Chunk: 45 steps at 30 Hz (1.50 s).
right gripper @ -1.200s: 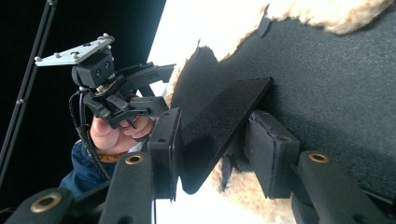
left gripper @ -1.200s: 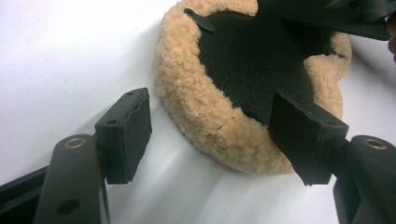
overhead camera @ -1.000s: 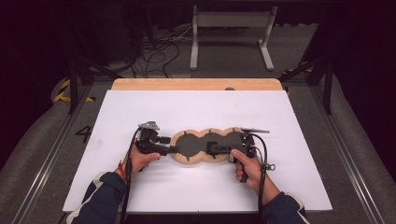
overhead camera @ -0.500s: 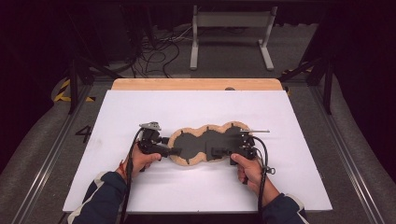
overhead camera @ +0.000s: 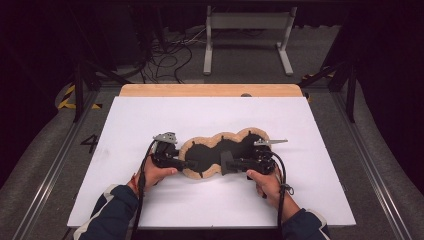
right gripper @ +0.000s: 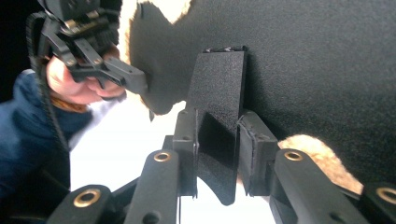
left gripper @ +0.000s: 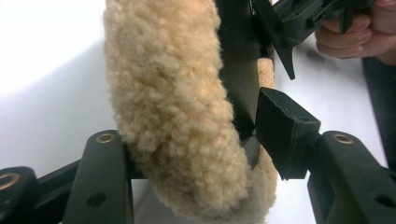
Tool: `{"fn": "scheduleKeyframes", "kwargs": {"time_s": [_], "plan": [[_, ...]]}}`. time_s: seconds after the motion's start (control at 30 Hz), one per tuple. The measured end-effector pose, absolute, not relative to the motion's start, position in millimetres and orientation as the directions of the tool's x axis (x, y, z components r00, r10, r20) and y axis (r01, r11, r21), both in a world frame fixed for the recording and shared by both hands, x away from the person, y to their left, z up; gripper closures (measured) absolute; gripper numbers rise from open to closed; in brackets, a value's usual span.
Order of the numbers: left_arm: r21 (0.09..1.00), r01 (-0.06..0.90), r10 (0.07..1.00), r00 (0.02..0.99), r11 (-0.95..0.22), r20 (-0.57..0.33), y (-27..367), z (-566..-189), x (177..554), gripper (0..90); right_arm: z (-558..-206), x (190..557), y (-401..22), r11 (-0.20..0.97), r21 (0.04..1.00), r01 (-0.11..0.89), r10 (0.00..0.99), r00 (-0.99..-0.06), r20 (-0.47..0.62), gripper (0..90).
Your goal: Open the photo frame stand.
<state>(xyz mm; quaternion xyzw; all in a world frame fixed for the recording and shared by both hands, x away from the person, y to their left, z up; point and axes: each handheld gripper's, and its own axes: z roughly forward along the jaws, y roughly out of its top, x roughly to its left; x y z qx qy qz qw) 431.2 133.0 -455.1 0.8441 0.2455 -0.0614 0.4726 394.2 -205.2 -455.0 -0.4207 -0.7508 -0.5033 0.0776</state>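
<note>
- A fleece pad (overhead camera: 220, 152) with a wavy, lobed outline lies flat near the middle of the white desk (overhead camera: 300, 125), dark side up and its curly tan pile showing all round the rim.
- A strip of bare wood (overhead camera: 210, 90) runs along the desk's far edge; beyond it, on the floor, sit a tangle of cables (overhead camera: 165, 55) and a pale metal stand (overhead camera: 247, 35) (both well apart from the work).
- The left hand-held gripper (overhead camera: 192, 164) straddles the pad's left end. In the left gripper view the thick woolly rim (left gripper: 173, 107) sits between the jaws, which have just been closing; the right-hand pad (left gripper: 285, 130) touches the black backing, but I cannot tell whether the other presses.
- The right hand-held gripper (overhead camera: 225, 164) is closed on a stiff, grainy black flap (right gripper: 219, 126) of the pad's dark face (pinched tight).
- The pad's backing looks matte and finely textured; its fleece is dense and nubbly.
</note>
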Motion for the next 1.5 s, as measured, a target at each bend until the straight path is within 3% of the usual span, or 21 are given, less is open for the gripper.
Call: {"fn": "scheduleKeyframes", "kwargs": {"time_s": [0.33, 0.67, 0.87, 1.1, 1.4, 1.5], "plan": [[0.824, 0.346, 0.395, 0.904, -0.449, -0.165, 134.3, -438.3, 416.9, 55.0, -447.8, 382.8, -192.8, 0.255, 0.744, 0.617, 0.615, -0.698, 0.368, 72.6], [0.827, 0.236, 0.422, 0.907, -0.510, 0.002, 128.5, -433.7, 400.8, 53.5, -447.8, 376.7, -194.4, 0.257, 0.733, 0.629, 0.591, -0.703, 0.396, 73.8], [0.822, 0.198, 0.412, 0.910, -0.535, 0.049, 127.9, -433.4, 392.7, 54.3, -446.0, 367.9, -192.9, 0.271, 0.735, 0.622, 0.610, -0.702, 0.368, 72.6], [0.829, 0.186, 0.392, 0.919, -0.527, 0.042, 132.5, -435.0, 389.4, 58.6, -446.5, 356.8, -198.8, 0.295, 0.739, 0.605, 0.649, -0.695, 0.309, 69.7], [0.823, 0.125, 0.356, 0.929, -0.555, 0.099, 131.2, -433.7, 381.7, 61.1, -437.9, 338.7, -213.2, 0.355, 0.777, 0.521, 0.668, -0.723, 0.179, 80.1], [0.830, 0.126, 0.349, 0.933, -0.544, 0.087, 132.1, -435.0, 379.9, 61.7, -435.1, 334.5, -221.4, 0.337, 0.793, 0.508, 0.671, -0.720, 0.176, 77.5]]}}
